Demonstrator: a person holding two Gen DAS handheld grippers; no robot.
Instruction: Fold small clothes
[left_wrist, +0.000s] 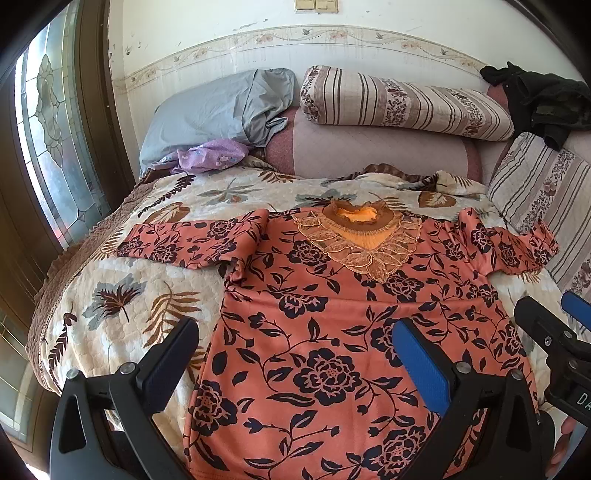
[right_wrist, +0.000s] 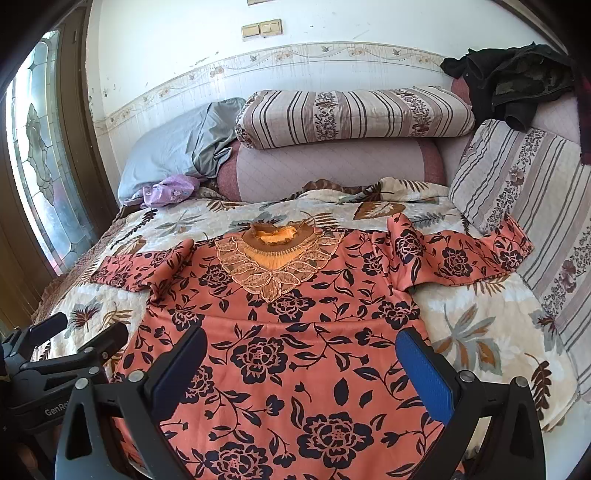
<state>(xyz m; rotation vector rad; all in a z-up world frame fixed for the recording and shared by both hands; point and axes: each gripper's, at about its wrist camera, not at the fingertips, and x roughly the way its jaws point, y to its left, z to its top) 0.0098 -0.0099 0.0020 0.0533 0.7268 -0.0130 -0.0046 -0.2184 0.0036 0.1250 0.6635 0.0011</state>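
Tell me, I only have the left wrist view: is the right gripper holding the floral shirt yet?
Observer: No. The right wrist view shows the right gripper open, its fingers spread above the lower half of the floral shirt and gripping nothing.
Operator: Where does the sleeve on that side end?
Observer: The sleeve lies stretched out, with its cuff reaching the striped cushion.
Operator: How does my left gripper look from there?
Observer: The left gripper is open, by the shirt's left edge.
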